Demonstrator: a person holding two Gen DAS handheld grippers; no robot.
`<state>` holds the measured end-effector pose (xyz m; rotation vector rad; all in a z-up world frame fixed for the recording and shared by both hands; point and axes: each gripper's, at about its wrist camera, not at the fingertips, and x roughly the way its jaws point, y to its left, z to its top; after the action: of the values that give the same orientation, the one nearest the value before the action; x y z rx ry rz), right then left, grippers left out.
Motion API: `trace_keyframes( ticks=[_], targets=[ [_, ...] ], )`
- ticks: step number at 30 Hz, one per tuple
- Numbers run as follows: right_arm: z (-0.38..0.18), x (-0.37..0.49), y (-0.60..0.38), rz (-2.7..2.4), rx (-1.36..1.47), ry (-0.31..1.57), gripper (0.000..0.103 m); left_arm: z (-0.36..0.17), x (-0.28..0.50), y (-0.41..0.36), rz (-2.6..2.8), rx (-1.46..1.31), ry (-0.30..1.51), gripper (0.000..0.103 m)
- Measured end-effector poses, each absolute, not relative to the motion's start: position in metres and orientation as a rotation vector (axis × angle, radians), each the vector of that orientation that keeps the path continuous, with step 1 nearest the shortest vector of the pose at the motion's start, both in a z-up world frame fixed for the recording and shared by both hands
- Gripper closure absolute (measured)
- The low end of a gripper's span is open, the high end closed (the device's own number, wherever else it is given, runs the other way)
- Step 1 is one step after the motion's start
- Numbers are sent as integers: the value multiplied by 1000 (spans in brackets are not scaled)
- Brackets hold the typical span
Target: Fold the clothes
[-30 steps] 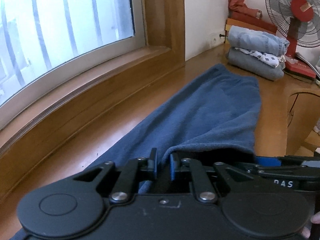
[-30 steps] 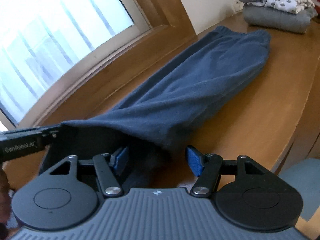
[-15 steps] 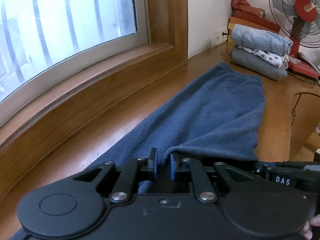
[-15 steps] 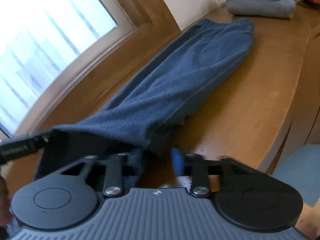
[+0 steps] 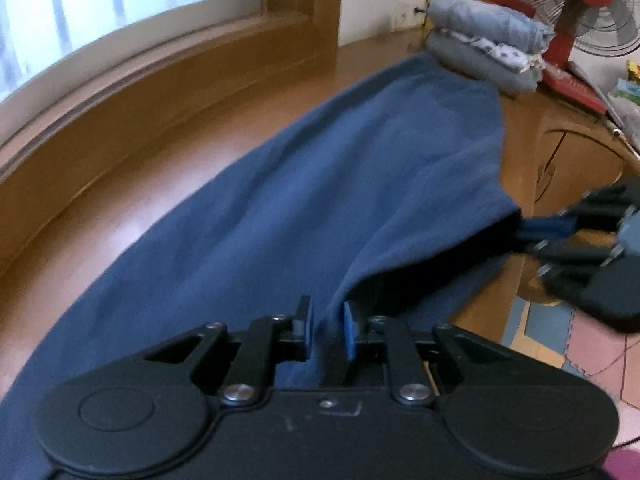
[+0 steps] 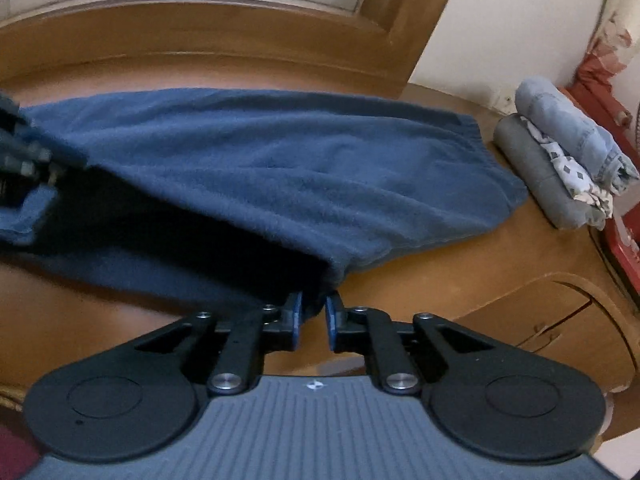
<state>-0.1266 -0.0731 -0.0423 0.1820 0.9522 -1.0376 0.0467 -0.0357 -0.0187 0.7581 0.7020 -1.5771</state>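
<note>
Dark blue fleece trousers (image 5: 340, 184) (image 6: 280, 168) lie lengthwise on the wooden table (image 5: 160, 184), waistband at the far end. Their near end is lifted off the wood. My left gripper (image 5: 326, 312) has one corner of that end between its pads; its jaws are opening slightly while the cloth still hangs from them. My right gripper (image 6: 313, 306) is shut on the other corner. The right gripper (image 5: 532, 230) also shows, blurred, at the right of the left wrist view. At the left edge of the right wrist view the left gripper (image 6: 36, 156) appears.
A stack of folded clothes (image 5: 484, 56) (image 6: 560, 164) sits just beyond the waistband. A red fan (image 5: 580, 4) stands behind it. A wooden window ledge (image 6: 200, 32) runs along the far side. The table's curved edge (image 6: 560, 280) drops to floor mats (image 5: 560, 340) on the right.
The right gripper went from open around the trouser corner to shut on it, and rolled. The left gripper tilted downward, its pads a little further apart. The near end hangs stretched between both.
</note>
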Motion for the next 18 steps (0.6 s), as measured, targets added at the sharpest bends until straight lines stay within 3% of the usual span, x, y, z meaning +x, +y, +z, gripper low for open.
trace_keyframes(
  ticks=[6,8,9,10,13,18],
  targets=[
    [-11,-134,-67,-913,56,934,88,-15,67,-18,-1541,724,791,87],
    [2,-130,-68,-857,48,853,76,-13,70,-11,-1527,719,788,87],
    [3,-125,-72,-820,61,829,56,-12,70,-8,-1516,721,784,87],
    [2,-118,-75,-775,68,823,44,-12,73,-5,-1501,718,791,87],
    [-5,-96,-78,-645,25,814,44,-12,80,4,-1468,707,818,86],
    [-22,-59,-61,-359,-273,910,44,-10,87,18,-1459,691,826,86]
  ],
)
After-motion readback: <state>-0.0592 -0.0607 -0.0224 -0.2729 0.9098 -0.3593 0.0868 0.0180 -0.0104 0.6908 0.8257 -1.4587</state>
